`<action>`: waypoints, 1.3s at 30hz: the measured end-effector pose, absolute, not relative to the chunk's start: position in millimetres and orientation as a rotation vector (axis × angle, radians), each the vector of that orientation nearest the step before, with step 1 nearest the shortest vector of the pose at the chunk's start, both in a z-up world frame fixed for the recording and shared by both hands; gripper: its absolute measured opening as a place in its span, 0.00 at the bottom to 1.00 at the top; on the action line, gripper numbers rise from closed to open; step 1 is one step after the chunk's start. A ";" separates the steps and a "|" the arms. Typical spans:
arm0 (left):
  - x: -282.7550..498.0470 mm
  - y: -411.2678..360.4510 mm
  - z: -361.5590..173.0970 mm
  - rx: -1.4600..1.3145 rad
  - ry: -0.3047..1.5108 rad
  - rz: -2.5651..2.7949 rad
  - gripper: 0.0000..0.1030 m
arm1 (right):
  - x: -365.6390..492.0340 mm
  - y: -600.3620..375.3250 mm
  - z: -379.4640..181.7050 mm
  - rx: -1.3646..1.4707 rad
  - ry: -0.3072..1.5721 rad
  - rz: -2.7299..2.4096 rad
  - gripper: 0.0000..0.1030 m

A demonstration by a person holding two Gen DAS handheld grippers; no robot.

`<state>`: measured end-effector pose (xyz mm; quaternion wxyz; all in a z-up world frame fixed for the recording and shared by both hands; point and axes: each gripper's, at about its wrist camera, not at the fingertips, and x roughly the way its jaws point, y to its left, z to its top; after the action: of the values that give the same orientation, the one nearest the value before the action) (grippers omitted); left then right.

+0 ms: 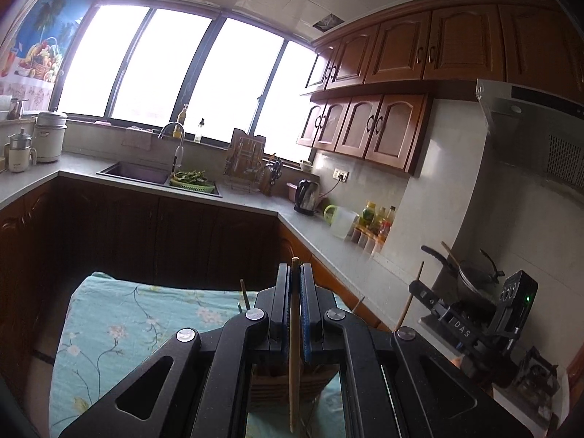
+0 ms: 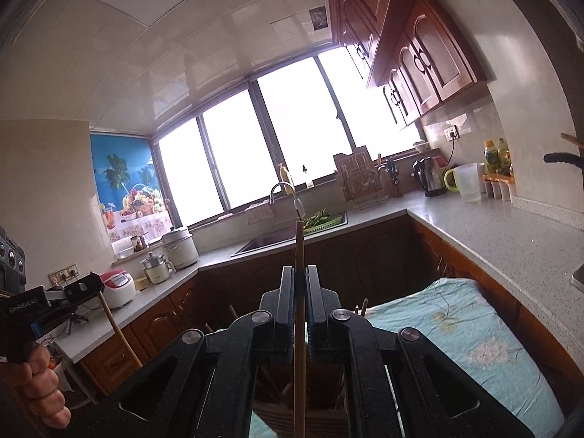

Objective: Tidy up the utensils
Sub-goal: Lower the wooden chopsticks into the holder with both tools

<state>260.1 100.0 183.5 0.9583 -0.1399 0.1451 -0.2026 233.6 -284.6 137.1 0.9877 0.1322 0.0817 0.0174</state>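
My left gripper (image 1: 295,273) is shut on a wooden chopstick (image 1: 294,346) that stands upright between its blue pads. Below it, a slatted wooden utensil holder (image 1: 270,379) rests on a teal floral cloth (image 1: 109,328), with another stick end (image 1: 244,294) poking up. My right gripper (image 2: 300,277) is shut on a second upright chopstick (image 2: 299,244), above the same holder (image 2: 317,416). Each gripper shows in the other's view: the right gripper (image 1: 416,286) with its stick (image 1: 408,306), and the left gripper (image 2: 93,286) with its stick (image 2: 116,332), held by a hand (image 2: 40,383).
A grey L-shaped counter (image 2: 511,241) wraps the room, with a sink (image 1: 135,173), a black kettle (image 1: 306,197), a clear jug (image 1: 343,222) and bottles. A wok (image 1: 471,277) sits on the stove at the right. Rice cookers (image 2: 179,248) stand on the left counter.
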 end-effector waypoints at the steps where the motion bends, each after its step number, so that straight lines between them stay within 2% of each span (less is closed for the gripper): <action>1: 267.4 100.5 186.1 -0.294 0.282 -0.412 0.02 | 238.9 -286.0 139.2 0.264 0.145 0.025 0.05; 5: 302.0 100.0 184.2 -0.312 0.252 -0.387 0.03 | 260.8 -291.0 141.9 0.251 0.092 -0.017 0.05; 10: 340.9 89.3 155.9 -0.333 0.253 -0.337 0.02 | 283.4 -295.5 129.0 0.231 0.048 -0.061 0.05; 19: 372.9 58.7 93.7 -0.359 0.292 -0.301 0.02 | 292.0 -293.8 73.7 0.223 0.110 -0.078 0.05; 26: 385.9 39.3 59.1 -0.331 0.369 -0.303 0.03 | 288.3 -297.7 54.3 0.239 0.196 -0.078 0.05; 39: 380.4 57.8 71.2 -0.298 0.417 -0.318 0.03 | 293.5 -303.9 61.7 0.234 0.283 -0.051 0.06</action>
<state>380.4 57.8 71.2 0.9549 -0.1467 0.2053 -0.1564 293.5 -303.9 61.7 0.9829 0.1164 0.1408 -0.0251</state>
